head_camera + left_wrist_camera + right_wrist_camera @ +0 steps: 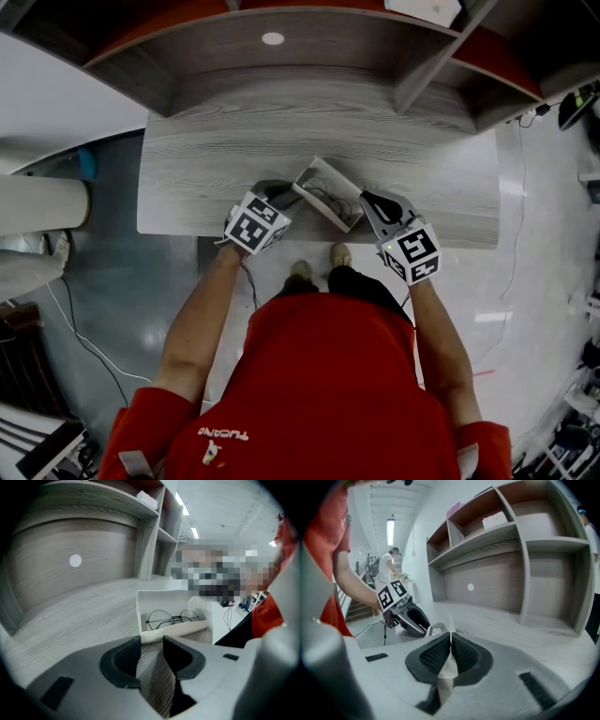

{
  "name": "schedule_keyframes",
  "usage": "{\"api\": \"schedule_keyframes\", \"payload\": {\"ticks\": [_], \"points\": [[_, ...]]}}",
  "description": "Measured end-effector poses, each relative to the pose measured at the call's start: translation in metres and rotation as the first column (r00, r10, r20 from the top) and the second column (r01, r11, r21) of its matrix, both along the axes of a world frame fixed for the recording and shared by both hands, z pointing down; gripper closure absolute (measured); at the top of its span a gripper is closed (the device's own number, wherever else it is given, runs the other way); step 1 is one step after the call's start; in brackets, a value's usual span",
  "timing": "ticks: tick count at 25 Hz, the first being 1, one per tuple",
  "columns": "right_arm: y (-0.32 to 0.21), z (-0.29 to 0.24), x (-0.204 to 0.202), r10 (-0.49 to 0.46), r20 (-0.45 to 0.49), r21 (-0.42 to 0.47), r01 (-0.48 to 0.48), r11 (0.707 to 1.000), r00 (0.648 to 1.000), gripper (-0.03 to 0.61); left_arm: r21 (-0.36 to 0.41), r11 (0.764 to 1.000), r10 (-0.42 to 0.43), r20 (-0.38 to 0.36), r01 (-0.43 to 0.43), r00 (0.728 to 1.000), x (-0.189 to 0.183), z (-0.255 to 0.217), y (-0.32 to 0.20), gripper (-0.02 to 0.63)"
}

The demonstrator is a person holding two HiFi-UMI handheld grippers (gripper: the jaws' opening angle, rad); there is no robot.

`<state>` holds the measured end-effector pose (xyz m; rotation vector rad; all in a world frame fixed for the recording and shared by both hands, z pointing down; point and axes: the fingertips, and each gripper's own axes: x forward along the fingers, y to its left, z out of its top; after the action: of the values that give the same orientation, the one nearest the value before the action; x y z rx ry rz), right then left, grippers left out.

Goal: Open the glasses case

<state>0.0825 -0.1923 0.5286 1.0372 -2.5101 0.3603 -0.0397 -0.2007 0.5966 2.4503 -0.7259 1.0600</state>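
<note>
Two grippers meet at the glasses case (pixel 330 194), which sits by the tabletop's (pixel 206 159) front edge, its long axis slanting away from that edge. The left gripper (pixel 151 656) clamps the case's striped panel (pixel 157 686); the right gripper (pixel 450 648) pinches its thin white flap (pixel 446 668). The case looks already open, with glasses (pixel 173 618) showing inside. Shelving (pixel 281 56) stands well behind, not in the way.

Head view overhead, claw views close, sharing case (pixel 317 178)
</note>
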Motion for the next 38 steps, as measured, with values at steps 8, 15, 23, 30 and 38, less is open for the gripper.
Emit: {"api": "schedule_keyframes", "payload": {"ticks": [8, 15, 23, 30, 38], "points": [[-0.025, 0.009, 0.022, 0.062, -0.048, 0.002, -0.062, 0.998, 0.997, 0.566, -0.004, 1.0, -0.027, 0.003, 0.027, 1.0, 0.004, 0.0, -0.004, 0.469], [-0.039, 0.021, 0.033, 0.082, -0.072, -0.017, -0.083, 0.996, 0.994, 0.563, -0.004, 0.999, -0.043, -0.004, 0.043, 0.999, 0.007, 0.001, -0.007, 0.469], [-0.042, 0.024, 0.036, 0.085, -0.086, -0.019, -0.087, 0.996, 0.993, 0.561, -0.003, 0.998, -0.056, -0.006, 0.056, 0.998, 0.008, 0.001, -0.009, 0.469], [-0.04, 0.019, 0.034, 0.084, -0.081, -0.008, -0.085, 0.996, 0.993, 0.561, 0.003, 0.998, -0.069, -0.003, 0.069, 0.998, 0.007, 0.0, -0.009, 0.471], [-0.033, 0.009, 0.032, 0.069, -0.066, 0.009, -0.068, 0.998, 0.995, 0.545, 0.013, 0.996, -0.089, -0.01, 0.089, 0.996, 0.004, -0.002, -0.008, 0.471]]}}
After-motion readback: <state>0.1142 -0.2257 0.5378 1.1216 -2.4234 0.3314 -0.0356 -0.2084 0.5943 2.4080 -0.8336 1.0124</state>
